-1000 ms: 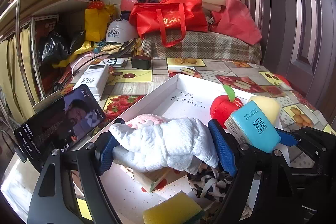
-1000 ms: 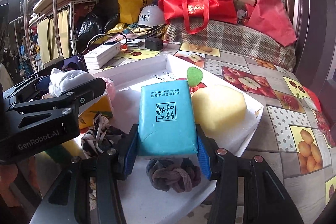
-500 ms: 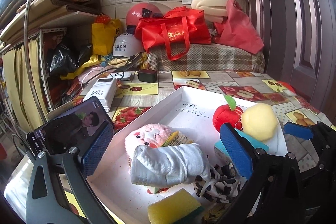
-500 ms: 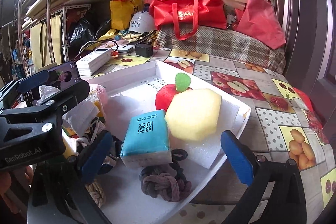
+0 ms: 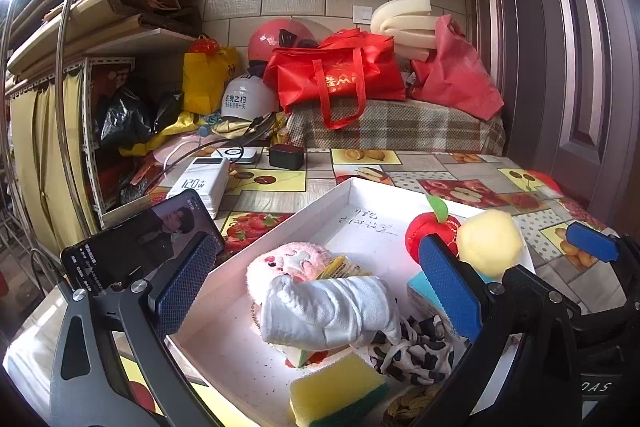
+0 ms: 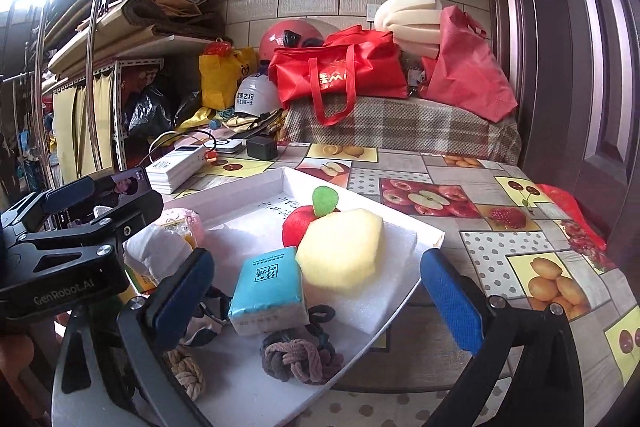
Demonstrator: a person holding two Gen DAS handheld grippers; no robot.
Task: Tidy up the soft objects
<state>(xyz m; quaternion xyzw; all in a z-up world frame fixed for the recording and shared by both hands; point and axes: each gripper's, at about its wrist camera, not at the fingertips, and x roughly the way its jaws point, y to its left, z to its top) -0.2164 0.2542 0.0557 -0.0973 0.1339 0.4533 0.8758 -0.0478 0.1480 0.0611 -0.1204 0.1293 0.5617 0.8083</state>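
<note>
A white tray holds the soft objects. A rolled white cloth lies on a pink plush toy, beside a cow-print fabric and a yellow-green sponge. My left gripper stands open around the cloth without touching it. In the right wrist view a teal tissue pack rests flat in the tray next to a pale yellow sponge and a red plush apple. A knotted rope lies in front. My right gripper is open, clear of the pack.
A phone leans at the tray's left. A white power bank and a black charger lie behind on the fruit-print tablecloth. Red bags, helmets and foam pile up at the back. A door stands at right.
Both grippers opened. The left one let go of the white cloth, which now lies on the pink plush. The right one released the teal tissue pack into the tray and drew back a little.
</note>
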